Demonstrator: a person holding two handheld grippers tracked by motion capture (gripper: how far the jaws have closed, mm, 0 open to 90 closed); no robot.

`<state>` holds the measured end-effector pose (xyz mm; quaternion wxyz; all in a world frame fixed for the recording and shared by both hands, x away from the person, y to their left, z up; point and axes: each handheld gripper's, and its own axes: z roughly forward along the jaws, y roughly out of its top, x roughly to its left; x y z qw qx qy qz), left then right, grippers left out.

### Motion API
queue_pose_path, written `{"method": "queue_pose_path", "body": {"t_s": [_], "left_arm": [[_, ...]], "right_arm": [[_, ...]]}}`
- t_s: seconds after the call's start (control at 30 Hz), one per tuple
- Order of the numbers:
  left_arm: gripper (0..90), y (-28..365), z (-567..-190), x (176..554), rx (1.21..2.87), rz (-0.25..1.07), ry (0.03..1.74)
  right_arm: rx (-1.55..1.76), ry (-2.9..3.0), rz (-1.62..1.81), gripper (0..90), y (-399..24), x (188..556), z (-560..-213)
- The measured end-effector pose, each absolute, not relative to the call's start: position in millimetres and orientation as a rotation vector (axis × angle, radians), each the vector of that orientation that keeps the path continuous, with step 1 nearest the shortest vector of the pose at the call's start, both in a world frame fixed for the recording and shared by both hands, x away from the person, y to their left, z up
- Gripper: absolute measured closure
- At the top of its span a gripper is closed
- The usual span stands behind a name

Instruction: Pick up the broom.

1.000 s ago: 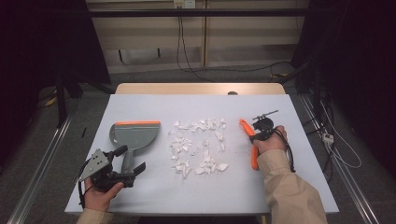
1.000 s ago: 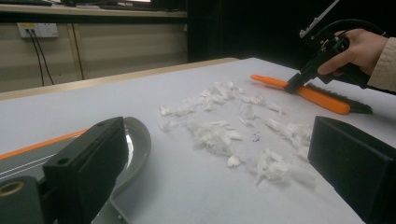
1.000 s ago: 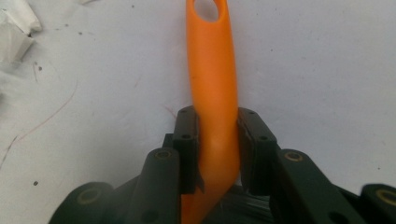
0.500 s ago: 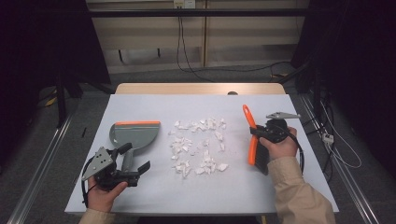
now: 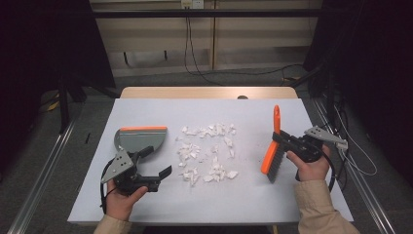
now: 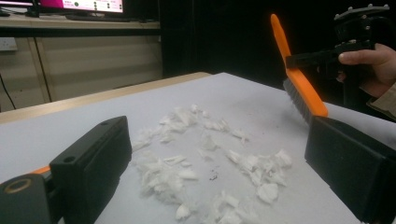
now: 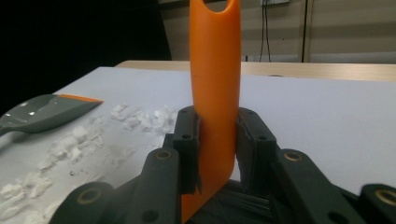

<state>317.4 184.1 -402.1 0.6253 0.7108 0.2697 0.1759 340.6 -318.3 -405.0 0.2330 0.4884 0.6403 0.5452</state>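
Right gripper view shows the right gripper (image 7: 215, 154) clenched on the orange brush (image 7: 215, 88) across its stiff plastic back, above the bristles; light and rigid, it should sweep without slipping. Left of it lie featherlight paper scraps (image 5: 207, 151); the left gripper (image 5: 155, 163) gapes empty beside the dustpan (image 5: 139, 140).

Brush (image 5: 271, 156): we see an orange hand brush with dark bristles, clamped between the right gripper's (image 7: 215, 140) two black jaws at its handle.
Pose: in the right gripper view the handle stands up out of the jaws, with the bristles below them.
Paper scraps (image 5: 207, 151): white torn bits lie scattered on the table, ahead of the left gripper's (image 6: 219, 158) spread jaws.
Dustpan (image 5: 140, 139): grey with an orange edge, it lies flat just beyond the left jaws.
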Motion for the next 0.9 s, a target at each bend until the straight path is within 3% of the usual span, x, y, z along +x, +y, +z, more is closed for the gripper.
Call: {"method": "queue_pose_path", "body": {"t_s": [0.53,0.9], "left_arm": [[8.6,162.7,-399.1,323.7,1.596,0.387,0.595],[12.2,124.1,-388.9,339.5,1.639,0.245,0.561]], "right_arm": [[1.287,1.688,1.672,72.2,-314.0,330.1,-381.5],[1.181,1.736,1.698,72.1,-267.2,347.3,-358.1]]}}
